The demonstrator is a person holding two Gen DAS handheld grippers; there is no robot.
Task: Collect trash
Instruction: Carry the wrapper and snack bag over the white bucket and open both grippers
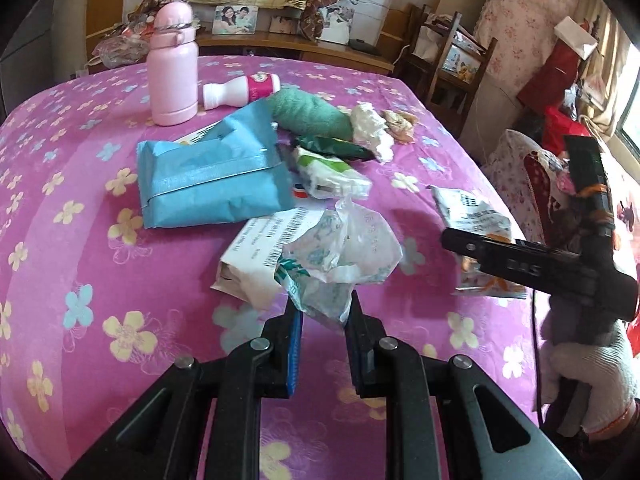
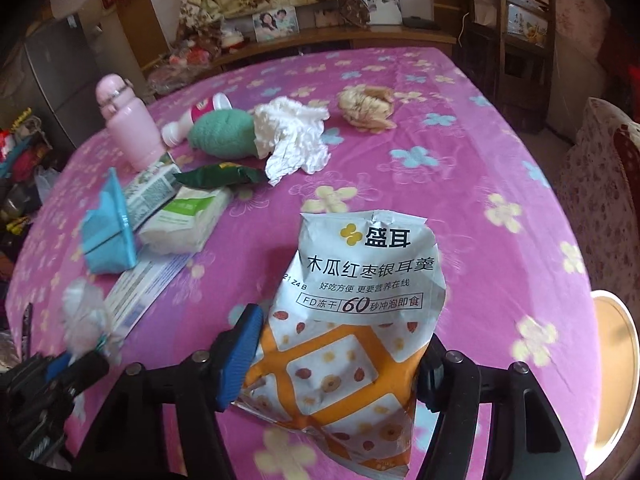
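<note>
The left gripper [image 1: 323,312] has its jaws drawn narrow on a crumpled clear plastic wrapper with green print [image 1: 344,252]; both pads press its lower end, and the wrapper stands up from them above the table. Just behind the wrapper lies a white folded paper packet with dark lettering [image 1: 256,256].

The right gripper [image 2: 340,364] has its jaws about half wide, with a white and orange snack pouch with printed characters [image 2: 360,312] between them. The blue ribbed pad [image 2: 240,360] on the left side touches the pouch edge, and the other finger sits against the opposite edge, but it is not clear whether the pads really press it. In the left wrist view this gripper is carried by a hand in a white knitted glove [image 1: 592,384] at the right side.

All this is over a table covered by a pink cloth with yellow and blue flowers [image 2: 480,160]. Farther on the cloth there are a blue foil bag [image 1: 208,176], a white and green tissue pack [image 2: 184,216], a dark green small wrapper [image 2: 224,174], a rolled green towel [image 2: 224,136], a crumpled white paper [image 2: 292,136] touching the towel, and a brownish crumpled scrap [image 2: 368,108] apart from them. Near the far left stand a pale pink bottle with lid [image 1: 172,64] and, lying beside it, a small white bottle with pink label [image 1: 244,88].
</note>
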